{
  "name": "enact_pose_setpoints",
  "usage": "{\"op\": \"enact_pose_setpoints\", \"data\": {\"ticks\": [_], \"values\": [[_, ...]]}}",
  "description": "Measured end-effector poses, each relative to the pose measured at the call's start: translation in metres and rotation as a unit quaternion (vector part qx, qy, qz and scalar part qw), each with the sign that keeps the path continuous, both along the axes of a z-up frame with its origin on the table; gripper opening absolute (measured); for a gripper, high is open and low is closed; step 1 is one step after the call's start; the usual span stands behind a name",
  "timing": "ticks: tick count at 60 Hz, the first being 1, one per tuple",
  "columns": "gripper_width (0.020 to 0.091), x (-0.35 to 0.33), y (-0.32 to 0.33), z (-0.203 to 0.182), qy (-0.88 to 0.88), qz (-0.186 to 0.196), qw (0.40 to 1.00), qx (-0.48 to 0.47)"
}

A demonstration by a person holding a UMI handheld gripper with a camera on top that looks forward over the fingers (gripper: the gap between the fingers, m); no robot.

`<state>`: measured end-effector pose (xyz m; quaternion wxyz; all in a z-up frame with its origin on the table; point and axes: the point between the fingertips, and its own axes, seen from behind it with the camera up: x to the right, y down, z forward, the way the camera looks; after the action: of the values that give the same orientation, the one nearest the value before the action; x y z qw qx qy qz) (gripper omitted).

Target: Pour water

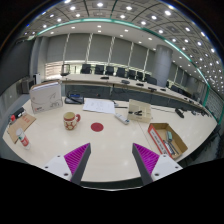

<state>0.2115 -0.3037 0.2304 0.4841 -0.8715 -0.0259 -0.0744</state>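
While nothing is being held yet, the gripper [111, 160] is hovering level above the near edge of the broad white table [110, 140], its two fingers spread wide with bare tabletop showing between the magenta pads [76, 157]. Beyond the fingers, well apart from them, a pale ceramic mug with a red pattern [70, 120] is standing upright, probably placed there as the vessel for the water. A round dark-red disc [97, 127] is lying flat just beside it, perhaps marking a spot. No bottle or jug is showing clearly. Off to the right an open wooden tray [166, 139] is resting, and a white boxy device [45, 96] is sitting behind the mug. Judging by this, pouring is not yet beginning.
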Motion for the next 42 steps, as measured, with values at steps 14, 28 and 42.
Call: {"op": "enact_pose_setpoints", "data": {"ticks": [14, 28, 42], "values": [[0.0858, -0.064, -0.006, -0.023, -0.001, 0.033, 0.999, -0.013], [0.0859, -0.209, -0.028, -0.075, 0.029, 0.100, 0.994, -0.023], [0.0860, -0.377, -0.039, -0.133, 0.060, 0.152, 0.986, -0.024]]}}
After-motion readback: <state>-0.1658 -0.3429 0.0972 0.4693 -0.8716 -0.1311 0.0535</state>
